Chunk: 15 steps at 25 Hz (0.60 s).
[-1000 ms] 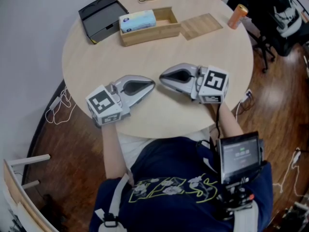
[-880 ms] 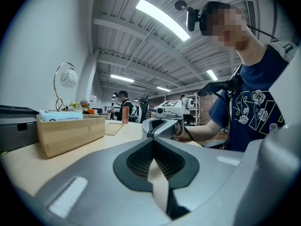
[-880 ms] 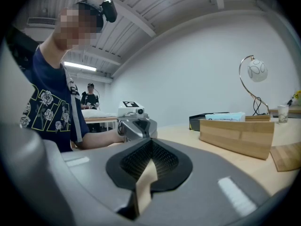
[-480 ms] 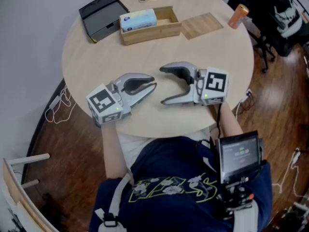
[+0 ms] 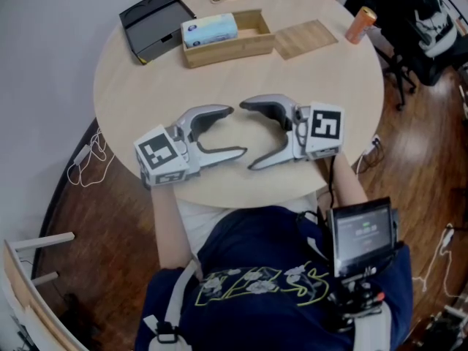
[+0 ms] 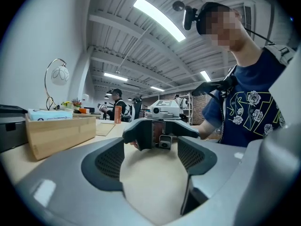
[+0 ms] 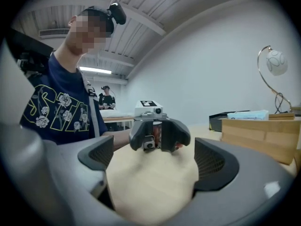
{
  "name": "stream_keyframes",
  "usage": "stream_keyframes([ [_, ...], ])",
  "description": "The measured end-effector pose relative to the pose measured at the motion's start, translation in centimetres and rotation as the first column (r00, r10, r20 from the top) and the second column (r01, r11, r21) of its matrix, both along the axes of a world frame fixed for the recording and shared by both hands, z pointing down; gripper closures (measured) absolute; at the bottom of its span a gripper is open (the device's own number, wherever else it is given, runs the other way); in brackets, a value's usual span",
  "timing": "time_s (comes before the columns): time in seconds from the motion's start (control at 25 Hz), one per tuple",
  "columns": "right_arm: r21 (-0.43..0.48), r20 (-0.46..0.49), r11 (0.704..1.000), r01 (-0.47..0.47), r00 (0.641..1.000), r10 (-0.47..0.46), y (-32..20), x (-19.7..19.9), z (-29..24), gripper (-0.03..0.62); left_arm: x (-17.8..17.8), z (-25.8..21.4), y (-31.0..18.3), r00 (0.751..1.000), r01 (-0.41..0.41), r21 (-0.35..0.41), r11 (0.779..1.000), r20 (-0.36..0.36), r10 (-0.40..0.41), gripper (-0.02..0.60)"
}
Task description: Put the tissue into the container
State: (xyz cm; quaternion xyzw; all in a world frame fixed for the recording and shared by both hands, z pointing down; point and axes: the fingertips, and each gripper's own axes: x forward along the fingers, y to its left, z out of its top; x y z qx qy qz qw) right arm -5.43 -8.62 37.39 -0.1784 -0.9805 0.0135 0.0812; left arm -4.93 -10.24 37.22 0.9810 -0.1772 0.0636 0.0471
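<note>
Two empty tools, jaws newly apart

The left gripper and right gripper face each other tip to tip, jaws just opened wide, both empty.

"Where's the tissue pack?"

"Far side of the scene, a little left of centre. It's a pale blue and white soft pack, lying flat and lengthwise in the left part of the wooden container, with its top above the rim."

"And the container?"

"It's a low, open, light-wood box, long side running left to right and slightly angled. Its right part shows bare wooden bottom."
</note>
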Motion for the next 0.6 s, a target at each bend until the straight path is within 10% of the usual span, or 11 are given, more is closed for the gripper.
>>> stream_keyframes([
  [0.32,0.004,-0.007,0.993,0.118,0.993,-0.118,3.2,-1.1,0.1,0.224,1.9,0.2,-2.1,0.998,0.053,-0.014,0.999,0.017,-0.053,0.260],
  [0.44,0.002,-0.005,0.999,0.054,0.999,-0.054,2.7,-2.1,-0.1,0.420,2.8,0.2,-2.3,0.998,0.060,-0.014,0.998,0.023,-0.060,0.438],
  [0.6,0.002,-0.012,0.999,0.034,0.999,-0.034,2.3,-2.3,0.0,0.443,2.8,0.0,-2.3,0.997,0.068,-0.008,0.998,0.023,-0.068,0.439],
])
